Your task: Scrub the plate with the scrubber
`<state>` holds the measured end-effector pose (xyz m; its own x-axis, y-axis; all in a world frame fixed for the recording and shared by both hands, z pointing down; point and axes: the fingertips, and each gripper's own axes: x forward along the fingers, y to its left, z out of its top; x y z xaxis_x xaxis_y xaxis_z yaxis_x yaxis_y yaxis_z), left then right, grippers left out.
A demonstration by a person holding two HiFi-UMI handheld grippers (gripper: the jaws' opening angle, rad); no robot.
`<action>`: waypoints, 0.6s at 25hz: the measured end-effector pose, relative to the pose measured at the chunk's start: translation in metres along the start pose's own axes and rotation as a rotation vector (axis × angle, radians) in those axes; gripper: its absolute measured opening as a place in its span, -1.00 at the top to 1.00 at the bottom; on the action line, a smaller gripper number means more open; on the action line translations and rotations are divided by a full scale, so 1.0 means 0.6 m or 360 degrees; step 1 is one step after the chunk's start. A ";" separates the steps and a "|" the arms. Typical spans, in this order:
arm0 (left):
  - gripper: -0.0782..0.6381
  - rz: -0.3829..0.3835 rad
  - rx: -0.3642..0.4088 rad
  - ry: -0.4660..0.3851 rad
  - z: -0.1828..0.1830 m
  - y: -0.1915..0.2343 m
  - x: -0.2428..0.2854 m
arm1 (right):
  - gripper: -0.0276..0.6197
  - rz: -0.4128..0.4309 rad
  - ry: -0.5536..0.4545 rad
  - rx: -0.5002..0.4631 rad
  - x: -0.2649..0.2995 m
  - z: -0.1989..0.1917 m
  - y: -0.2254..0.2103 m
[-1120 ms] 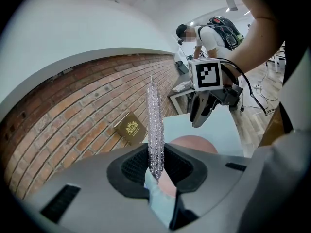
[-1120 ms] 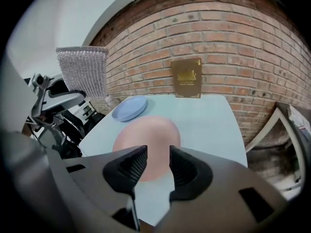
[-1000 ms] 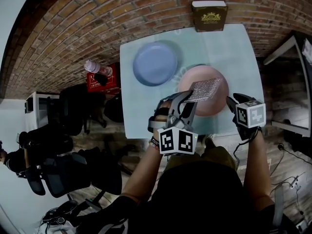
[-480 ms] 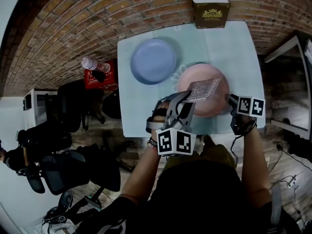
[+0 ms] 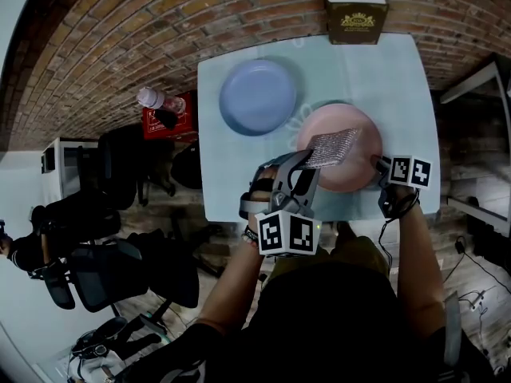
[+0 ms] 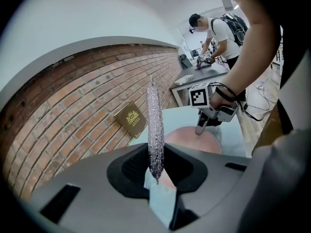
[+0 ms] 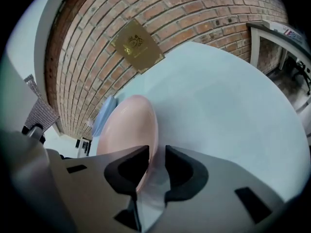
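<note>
A pink plate (image 5: 353, 175) lies on the pale blue table (image 5: 391, 78), near its front edge. My left gripper (image 5: 307, 163) is shut on a silver mesh scrubber (image 5: 333, 147) and holds it edge-up just above the plate's near left part. In the left gripper view the scrubber (image 6: 154, 130) stands upright between the jaws. My right gripper (image 5: 377, 164) is at the plate's right rim. In the right gripper view the pink plate (image 7: 126, 130) has its rim between the jaws, which have just been closing; a gap still shows beside the right pad.
A blue plate (image 5: 257, 96) lies at the table's back left. A dark brown box (image 5: 356, 17) with a gold emblem stands at the far edge against the brick wall. Chairs and a bottle (image 5: 153, 103) are on the floor to the left. A person works at a far bench (image 6: 216, 38).
My right gripper has come down to the pink plate's right rim and rolled, so its marker cube now shows two faces. The left gripper and the scrubber have stayed in place.
</note>
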<state>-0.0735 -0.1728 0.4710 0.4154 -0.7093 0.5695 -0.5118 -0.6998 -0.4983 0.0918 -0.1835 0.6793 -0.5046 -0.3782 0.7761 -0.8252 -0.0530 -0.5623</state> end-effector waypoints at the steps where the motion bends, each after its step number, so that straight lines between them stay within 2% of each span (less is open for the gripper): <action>1: 0.54 0.0001 -0.0002 0.0001 -0.001 0.001 0.001 | 0.54 -0.0005 -0.0006 0.0002 0.001 0.001 -0.001; 3: 0.54 0.0005 -0.0004 0.0006 -0.005 0.003 0.002 | 0.55 0.0014 -0.0023 0.0020 0.004 0.002 0.001; 6: 0.54 0.0001 -0.0006 0.0007 -0.008 0.000 0.002 | 0.73 0.0033 -0.0052 0.0088 0.009 0.002 0.006; 11: 0.54 0.0011 -0.0010 0.0003 -0.012 0.001 -0.004 | 0.78 0.0051 -0.0142 0.0197 0.004 0.011 0.008; 15: 0.54 0.0022 -0.0014 -0.0002 -0.018 0.004 -0.014 | 0.78 0.0003 -0.0240 0.0073 -0.029 0.031 0.024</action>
<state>-0.0863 -0.1679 0.4718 0.4090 -0.7191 0.5619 -0.5239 -0.6891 -0.5006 0.0935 -0.1950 0.6527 -0.4596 -0.5124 0.7254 -0.8102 -0.0928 -0.5788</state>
